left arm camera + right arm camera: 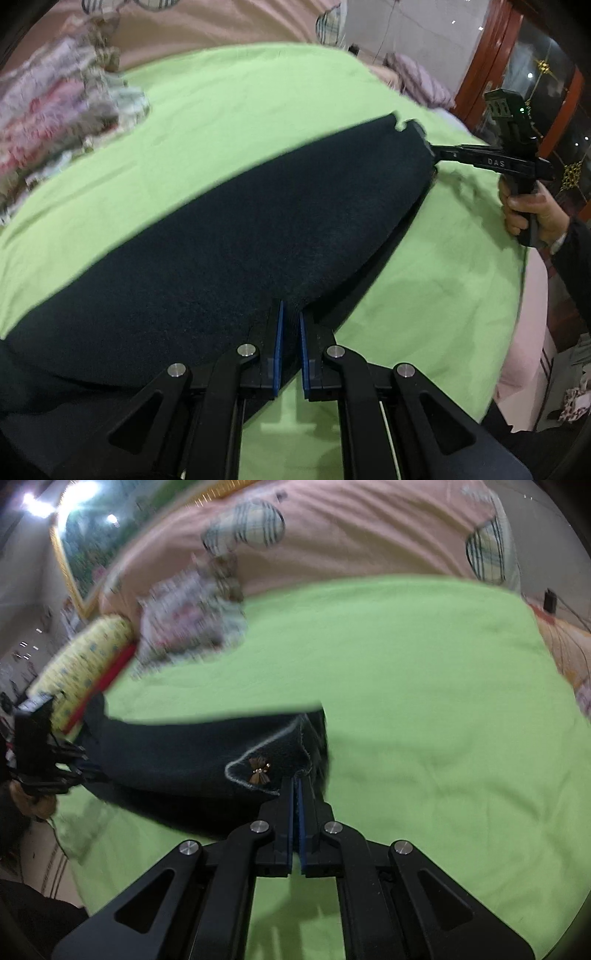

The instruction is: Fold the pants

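Dark navy pants are stretched between my two grippers, lifted over a green sheet. My left gripper is shut on one end of the pants. My right gripper is shut on the other end, beside a pocket with pale stitching and a small brown bow. In the left wrist view the right gripper shows at the far right, held by a hand. In the right wrist view the left gripper shows at the far left. The pants cast a shadow on the sheet below.
A crumpled floral garment lies at the back left of the sheet; it also shows in the right wrist view. A pink quilt lies behind. A yellow patterned pillow sits at the left. A wooden cabinet stands at the right.
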A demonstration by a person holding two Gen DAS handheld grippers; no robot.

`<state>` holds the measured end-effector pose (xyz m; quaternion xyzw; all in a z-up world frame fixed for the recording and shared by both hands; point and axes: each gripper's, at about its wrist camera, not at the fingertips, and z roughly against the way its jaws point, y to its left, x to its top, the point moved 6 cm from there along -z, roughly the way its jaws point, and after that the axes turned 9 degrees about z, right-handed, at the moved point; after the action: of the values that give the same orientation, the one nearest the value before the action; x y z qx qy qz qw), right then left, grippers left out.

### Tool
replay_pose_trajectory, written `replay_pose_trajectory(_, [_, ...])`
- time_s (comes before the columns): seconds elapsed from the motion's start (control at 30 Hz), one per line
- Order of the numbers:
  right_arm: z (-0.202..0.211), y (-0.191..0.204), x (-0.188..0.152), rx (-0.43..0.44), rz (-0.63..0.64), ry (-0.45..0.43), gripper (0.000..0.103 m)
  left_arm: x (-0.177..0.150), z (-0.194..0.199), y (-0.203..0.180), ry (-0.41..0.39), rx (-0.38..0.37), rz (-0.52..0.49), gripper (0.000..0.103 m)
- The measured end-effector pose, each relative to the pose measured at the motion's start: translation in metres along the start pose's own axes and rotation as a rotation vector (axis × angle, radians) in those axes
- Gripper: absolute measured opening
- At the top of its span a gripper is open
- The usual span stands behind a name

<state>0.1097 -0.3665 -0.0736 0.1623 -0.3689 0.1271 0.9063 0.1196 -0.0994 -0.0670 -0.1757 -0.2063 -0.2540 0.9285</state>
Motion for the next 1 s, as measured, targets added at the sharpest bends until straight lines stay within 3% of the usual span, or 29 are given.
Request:
replay_pose_trajectory(0.07, [-0.01,-0.001,-0.011,-0.026,-0.015,0.034,0.003,-0.002,-0.007,0.002,-0.001,0.012,-0.002,0.011])
replay_pose_trajectory(0.13, [-0.003,0.0,-0.01,-0.043,-0.045,0.006,0.003,-0.001,-0.002,0.004,-0.008,0.0,0.025,0.011])
replay_pose_trajectory(0.17, [0.003,0.001,-0.008,-0.051,-0.066,-0.006,0.003,0.0,0.001,0.005,-0.015,0.001,0.034,0.017])
replay_pose_trajectory(0.3, [0.037,0.011,-0.004,-0.131,-0.088,-0.082,0.004,-0.001,0.02,0.011,-0.058,0.038,0.077,0.063])
replay_pose_trajectory(0.43, [0.055,0.029,-0.009,-0.134,-0.13,-0.135,0.004,-0.011,0.041,0.016,-0.1,0.022,0.153,0.064])
replay_pose_trajectory(0.67, [0.05,0.09,-0.004,-0.009,-0.163,-0.18,0.004,-0.032,0.077,0.039,-0.177,0.068,0.307,0.069])
replay_pose_trajectory(1.0, [0.006,0.184,0.008,0.162,-0.111,-0.124,0.004,-0.072,0.138,0.132,-0.288,0.157,0.573,0.071])
